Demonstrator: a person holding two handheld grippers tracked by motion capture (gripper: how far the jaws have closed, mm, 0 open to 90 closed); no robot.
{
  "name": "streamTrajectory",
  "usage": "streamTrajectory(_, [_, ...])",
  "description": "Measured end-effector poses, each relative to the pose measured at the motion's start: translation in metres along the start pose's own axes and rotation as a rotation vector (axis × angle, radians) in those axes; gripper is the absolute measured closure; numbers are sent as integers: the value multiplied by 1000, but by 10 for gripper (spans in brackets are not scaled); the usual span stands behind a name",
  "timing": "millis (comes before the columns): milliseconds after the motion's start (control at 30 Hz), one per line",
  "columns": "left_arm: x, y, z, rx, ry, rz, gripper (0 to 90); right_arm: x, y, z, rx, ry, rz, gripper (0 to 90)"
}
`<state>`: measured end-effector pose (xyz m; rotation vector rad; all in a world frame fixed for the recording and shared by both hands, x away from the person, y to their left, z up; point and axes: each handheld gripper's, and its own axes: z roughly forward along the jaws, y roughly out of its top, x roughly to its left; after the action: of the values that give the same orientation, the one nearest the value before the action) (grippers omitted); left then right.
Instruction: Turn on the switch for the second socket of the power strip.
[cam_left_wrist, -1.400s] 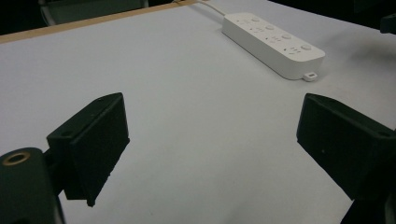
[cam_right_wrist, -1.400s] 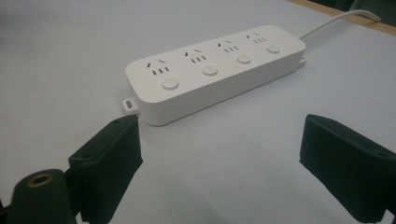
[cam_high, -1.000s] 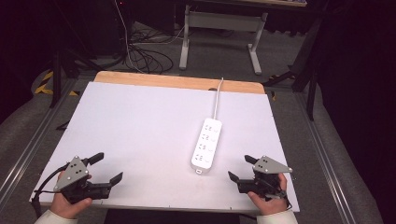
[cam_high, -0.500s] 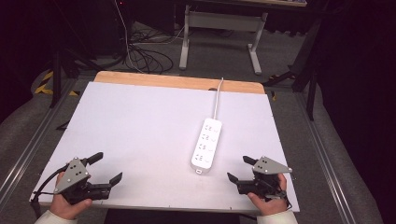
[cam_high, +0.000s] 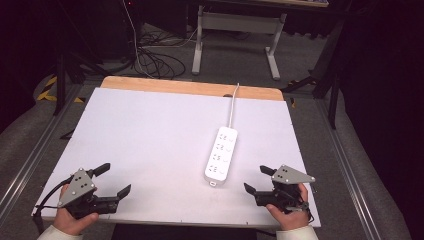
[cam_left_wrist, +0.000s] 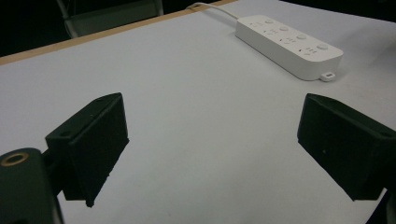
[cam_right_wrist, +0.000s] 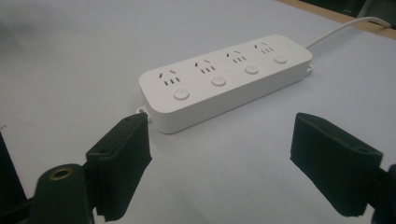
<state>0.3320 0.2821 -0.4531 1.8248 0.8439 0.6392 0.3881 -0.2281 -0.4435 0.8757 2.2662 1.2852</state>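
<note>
A white power strip (cam_high: 221, 153) with several sockets and round buttons lies right of the table's middle, its white cable (cam_high: 232, 104) running to the far edge. My left gripper (cam_high: 113, 179) rests open at the near left corner, nothing between its jaws; in the left gripper view the power strip (cam_left_wrist: 288, 45) lies far off at the upper right. My right gripper (cam_high: 258, 179) is open at the near right. It points at the strip's near end, a short way from it. In the right gripper view the power strip (cam_right_wrist: 224, 79) lies just beyond the wide-apart jaws.
The white table top (cam_high: 145, 135) has a wooden strip (cam_high: 185, 87) along its far edge. Beyond it on the dark floor lie black cables (cam_high: 155, 62), beside a grey desk frame (cam_high: 235, 27). Metal rails (cam_high: 30, 160) run along both sides of the table.
</note>
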Motion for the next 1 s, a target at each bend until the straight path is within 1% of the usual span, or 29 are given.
streamTrajectory(67, [0,0,0,0,1,3,92,-1,5,1,8,5,2,211])
streamTrajectory(100, [0,0,0,1,2,-2,92,-3,9,1,13,5,3,224])
streamTrajectory(300, [0,0,0,5,5,-4,93,-5,20,1,4,10,1,246])
streamTrajectory(567, [0,0,0,7,8,-4,94,-10,35,6,8,1,7,258])
streamTrajectory(600, [0,0,0,7,7,-4,94,-10,37,7,7,-1,1,260])
streamTrajectory(733, [0,0,0,6,7,-4,94,-11,41,9,7,-4,-4,261])
streamTrajectory(900, [0,0,0,8,9,1,94,-12,50,12,-2,-5,-9,261])
streamTrajectory(1000, [-1,0,0,7,6,-7,94,-12,53,15,2,3,-9,266])
